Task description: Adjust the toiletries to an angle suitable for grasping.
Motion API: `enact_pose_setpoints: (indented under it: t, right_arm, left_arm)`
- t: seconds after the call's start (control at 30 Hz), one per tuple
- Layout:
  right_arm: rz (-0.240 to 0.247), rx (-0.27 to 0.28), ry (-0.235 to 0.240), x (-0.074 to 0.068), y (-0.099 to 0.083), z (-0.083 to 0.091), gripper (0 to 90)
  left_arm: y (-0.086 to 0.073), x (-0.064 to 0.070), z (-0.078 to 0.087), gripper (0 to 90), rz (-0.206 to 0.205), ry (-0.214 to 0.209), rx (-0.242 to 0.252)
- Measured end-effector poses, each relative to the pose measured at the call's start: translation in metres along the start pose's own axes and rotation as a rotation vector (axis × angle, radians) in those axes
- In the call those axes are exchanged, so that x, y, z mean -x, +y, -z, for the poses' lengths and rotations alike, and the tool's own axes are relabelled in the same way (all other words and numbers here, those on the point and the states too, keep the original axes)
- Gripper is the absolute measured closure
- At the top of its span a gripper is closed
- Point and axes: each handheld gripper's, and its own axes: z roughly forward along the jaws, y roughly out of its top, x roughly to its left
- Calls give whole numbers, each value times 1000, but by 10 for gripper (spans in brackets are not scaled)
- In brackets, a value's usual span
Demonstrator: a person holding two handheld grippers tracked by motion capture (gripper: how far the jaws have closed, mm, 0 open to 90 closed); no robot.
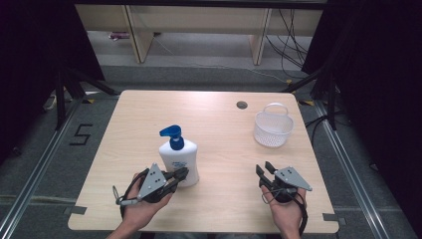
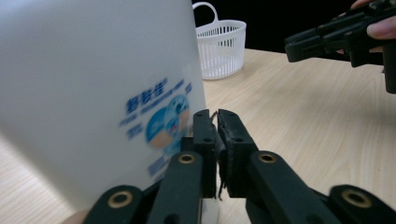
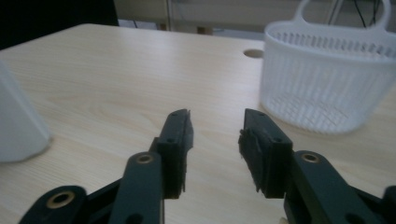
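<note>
A white pump bottle (image 1: 179,160) with a blue pump head (image 1: 171,133) stands upright on the wooden table (image 1: 219,144), left of the middle. My left gripper (image 1: 183,173) is low at the bottle's front right side, its jaws shut together with nothing between them. In the left gripper view the bottle (image 2: 93,84) looms just left of the shut left gripper (image 2: 217,116). My right gripper (image 1: 263,168) hovers open near the front right of the table, holding nothing. In the right gripper view the right gripper (image 3: 215,128) points over bare table, with the bottle's base (image 3: 18,130) at the left edge.
A white mesh basket (image 1: 272,130) with a handle stands at the back right, also as the basket (image 2: 220,46) and the basket (image 3: 327,84). A round cable hole (image 1: 242,105) lies behind it. The other hand's gripper (image 2: 327,37) is at upper right.
</note>
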Motion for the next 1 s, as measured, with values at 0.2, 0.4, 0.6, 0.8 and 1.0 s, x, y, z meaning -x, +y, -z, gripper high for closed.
enact_pose_setpoints:
  t: [0.2, 0.4, 0.6, 0.8, 1.0]
  right_arm:
    - [35, 64, 71, -37, 28, 4, 524]
    - [66, 155, 183, -92, 64, -3, 399]
    - [72, 165, 234, -115, 77, -13, 373]
    - [104, 171, 241, -117, 81, -14, 367]
    - [85, 180, 260, -122, 85, -12, 357]
  left_arm:
    - [-17, -7, 34, 777, 34, 74, 50]
    - [-37, -15, 56, 713, 84, 139, 50]
    - [-28, -27, 59, 658, 76, 175, 97]
    - [-20, -32, 65, 600, 65, 237, 95]
    - [-26, -29, 67, 575, 94, 269, 75]
